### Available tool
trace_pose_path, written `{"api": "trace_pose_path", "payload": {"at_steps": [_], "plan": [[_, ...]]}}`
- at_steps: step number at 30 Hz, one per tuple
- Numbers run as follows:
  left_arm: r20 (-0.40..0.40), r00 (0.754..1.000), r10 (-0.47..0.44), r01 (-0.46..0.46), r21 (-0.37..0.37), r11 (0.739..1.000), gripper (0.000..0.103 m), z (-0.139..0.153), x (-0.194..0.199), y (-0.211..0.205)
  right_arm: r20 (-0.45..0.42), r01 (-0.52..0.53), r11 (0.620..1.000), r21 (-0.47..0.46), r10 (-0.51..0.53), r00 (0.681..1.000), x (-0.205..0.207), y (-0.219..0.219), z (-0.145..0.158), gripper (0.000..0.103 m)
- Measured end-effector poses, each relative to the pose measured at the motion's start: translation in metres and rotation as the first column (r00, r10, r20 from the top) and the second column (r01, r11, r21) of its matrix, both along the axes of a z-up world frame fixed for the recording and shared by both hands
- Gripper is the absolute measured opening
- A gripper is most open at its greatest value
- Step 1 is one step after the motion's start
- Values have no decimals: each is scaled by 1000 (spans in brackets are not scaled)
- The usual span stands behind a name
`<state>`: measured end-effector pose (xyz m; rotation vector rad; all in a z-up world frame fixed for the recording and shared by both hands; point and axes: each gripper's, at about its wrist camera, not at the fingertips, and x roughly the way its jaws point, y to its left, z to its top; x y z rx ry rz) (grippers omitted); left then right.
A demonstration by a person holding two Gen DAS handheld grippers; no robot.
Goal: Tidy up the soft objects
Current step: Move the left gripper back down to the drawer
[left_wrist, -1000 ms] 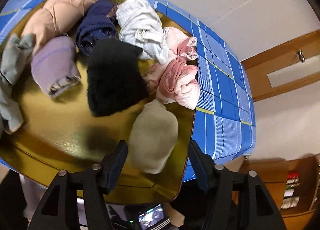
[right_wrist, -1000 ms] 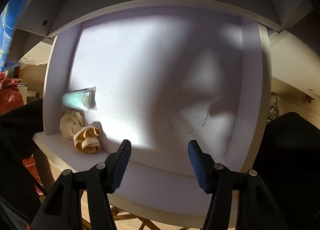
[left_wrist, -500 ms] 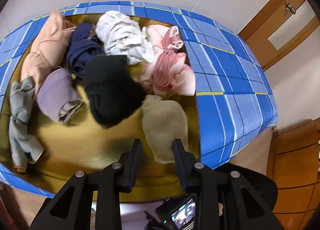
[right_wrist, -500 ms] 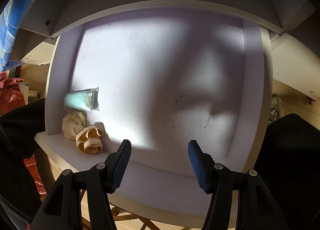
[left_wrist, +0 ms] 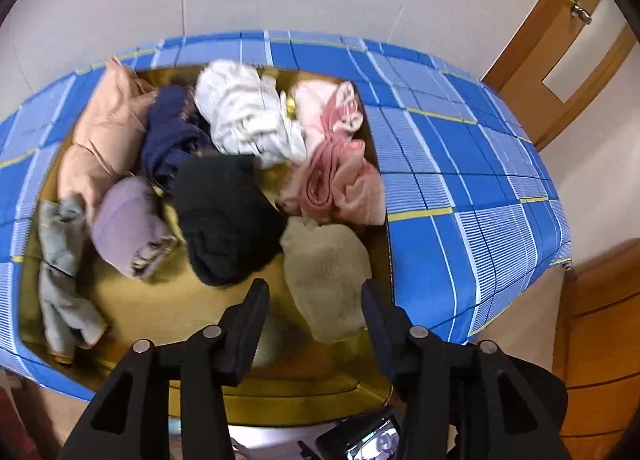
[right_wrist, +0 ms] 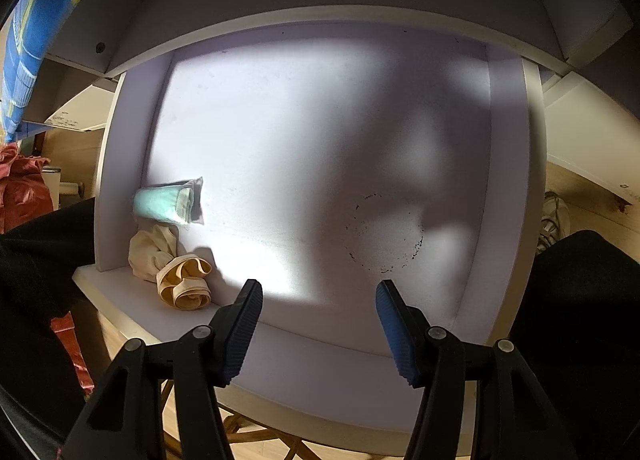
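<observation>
Left wrist: my left claw was opening, empty, above beige bundle; could snag black one alongside. Right claw gaped, empty, over shelf.

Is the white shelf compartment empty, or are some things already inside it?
Not empty: a mint-green roll and a cream bundle lie at its left wall.
</observation>
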<state>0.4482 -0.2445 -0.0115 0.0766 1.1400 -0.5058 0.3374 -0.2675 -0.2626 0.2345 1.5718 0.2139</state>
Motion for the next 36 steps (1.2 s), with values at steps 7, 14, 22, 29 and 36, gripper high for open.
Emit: {"api": "trace_pose_path", "payload": {"at_steps": [7, 14, 22, 29, 36], "plan": [[125, 990, -69, 71, -14, 997, 49, 29, -28, 17, 2, 2, 1000, -14, -2, 1000, -1, 0, -2, 60], [209, 971, -113, 131, -74, 989, 49, 46, -66, 49, 33, 0, 999, -40, 1, 999, -1, 0, 2, 60], [211, 974, -80, 96, -69, 993, 49, 21, -103, 107, 60, -10, 998, -57, 14, 998, 0, 2, 6, 60], [88, 996, 26, -23, -38, 999, 49, -39, -108, 153, 75, -20, 997, -71, 25, 997, -1, 3, 7, 60], [-43, 992, 121, -118, 78, 990, 49, -108, -109, 178, 81, -42, 996, -80, 49, 995, -2, 7, 7, 60]]}}
